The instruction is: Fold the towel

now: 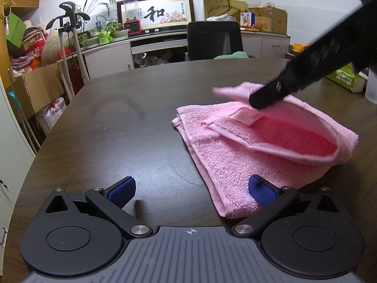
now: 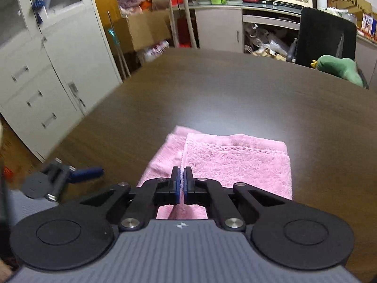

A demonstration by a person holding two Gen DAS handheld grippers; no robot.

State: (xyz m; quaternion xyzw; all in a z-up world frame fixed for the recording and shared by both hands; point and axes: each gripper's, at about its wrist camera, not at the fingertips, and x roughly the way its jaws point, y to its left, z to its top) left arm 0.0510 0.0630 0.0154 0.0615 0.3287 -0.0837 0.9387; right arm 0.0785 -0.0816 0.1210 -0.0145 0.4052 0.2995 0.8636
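Blue pads (image 1: 121, 192) of your left gripper (image 1: 190, 189) sit closest, spread wide, with nothing between them. One pad rests over the near corner of the towel (image 1: 235, 151) while the other hangs above bare table (image 1: 117, 118); whether it touches the cloth you cannot tell. Placed there, it looks ready to pin that corner so the lower layers stay put.

That pink towel lies on the dark table, already doubled into a thick stack, its white label (image 1: 246, 116) facing up. Its top flap is raised off the stack and sags open like a pocket, because your right gripper (image 2: 181, 184) has its jaws pressed together on the hemmed edge. From the right wrist view, a thin line of hem shows pinched between the pads. From the left wrist view, that gripper comes in as a dark bar from the right, holding the flap's far edge up.

Holding the hem rather than the plush middle probably gives you a cleaner fold line. Expect the flap to droop if the pinch slips.

Beyond the table stand a black chair (image 1: 214, 40) and cluttered cabinets.
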